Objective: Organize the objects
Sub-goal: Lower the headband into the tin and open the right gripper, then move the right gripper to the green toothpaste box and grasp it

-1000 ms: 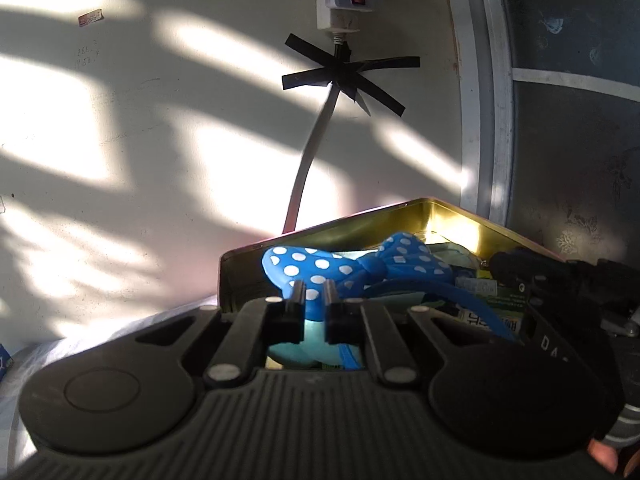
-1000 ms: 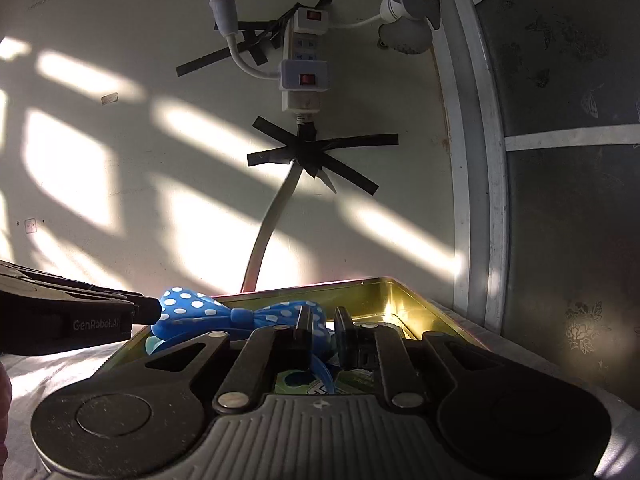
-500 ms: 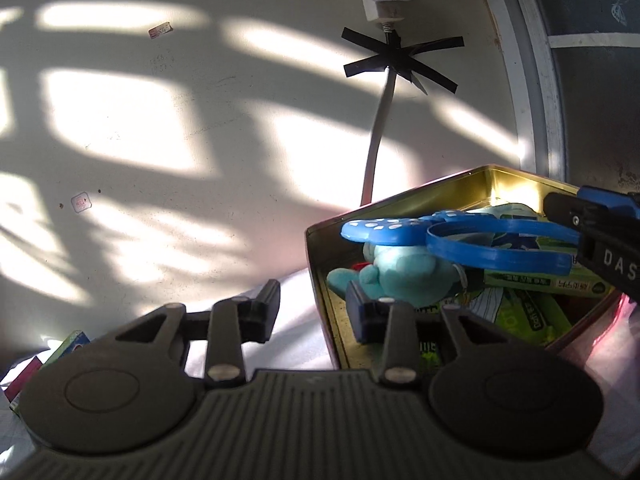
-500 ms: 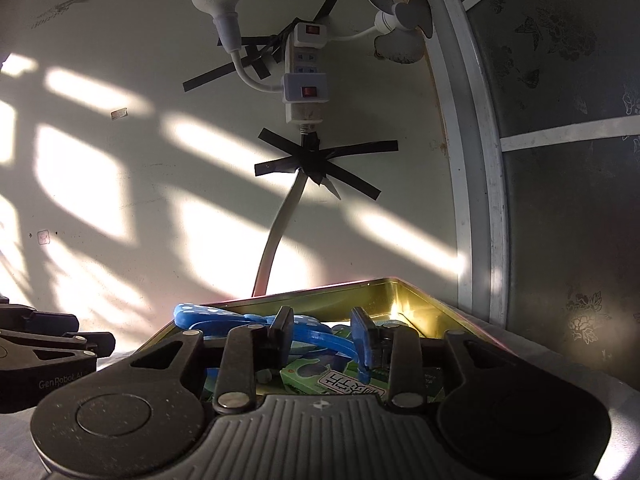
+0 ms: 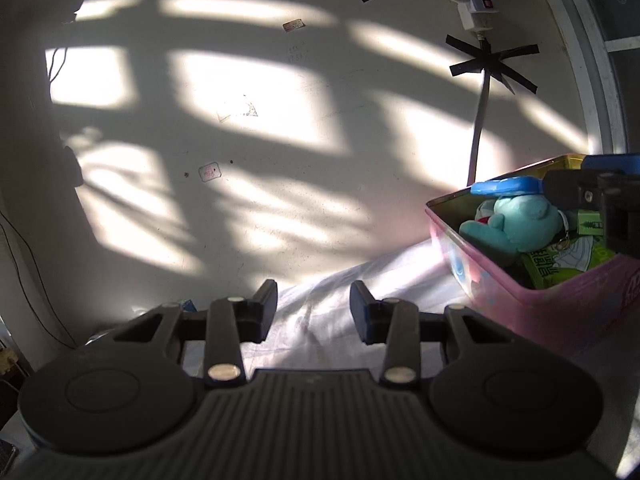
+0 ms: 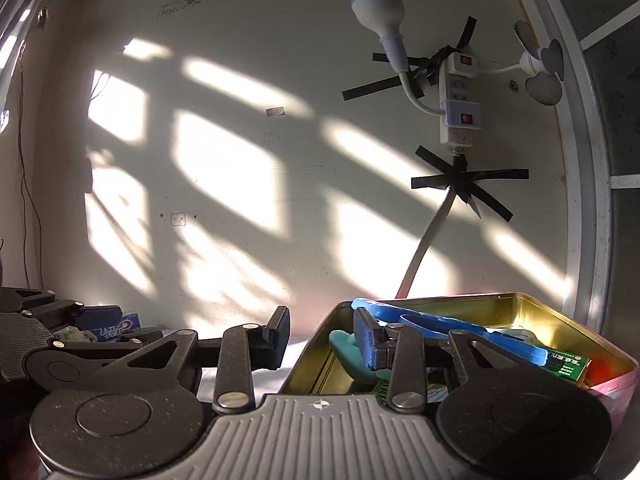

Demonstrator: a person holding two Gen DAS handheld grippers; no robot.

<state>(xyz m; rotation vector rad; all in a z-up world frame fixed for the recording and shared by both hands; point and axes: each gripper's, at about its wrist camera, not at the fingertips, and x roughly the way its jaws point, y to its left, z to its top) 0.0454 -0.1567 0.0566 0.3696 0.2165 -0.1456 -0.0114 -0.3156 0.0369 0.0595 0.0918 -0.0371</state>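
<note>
Now both grippers (image 5: pixel 313 304) (image 6: pixel 322 334) level, empty.

Both wrist views low, facing wall (image 5: pixel 260 120), sharing tin (image 6: pixel 532 312)

The left tool (image 5: pixel 313 306) has just been opening; its jaws stand apart, empty. The right tool (image 6: pixel 322 338) has likewise been opening, holding nothing.

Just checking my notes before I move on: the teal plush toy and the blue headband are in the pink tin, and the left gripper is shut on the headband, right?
Not quite. The left gripper is open and empty over the white cloth, as the left wrist view shows. The teal plush toy and blue headband are in the pink tin.
</note>
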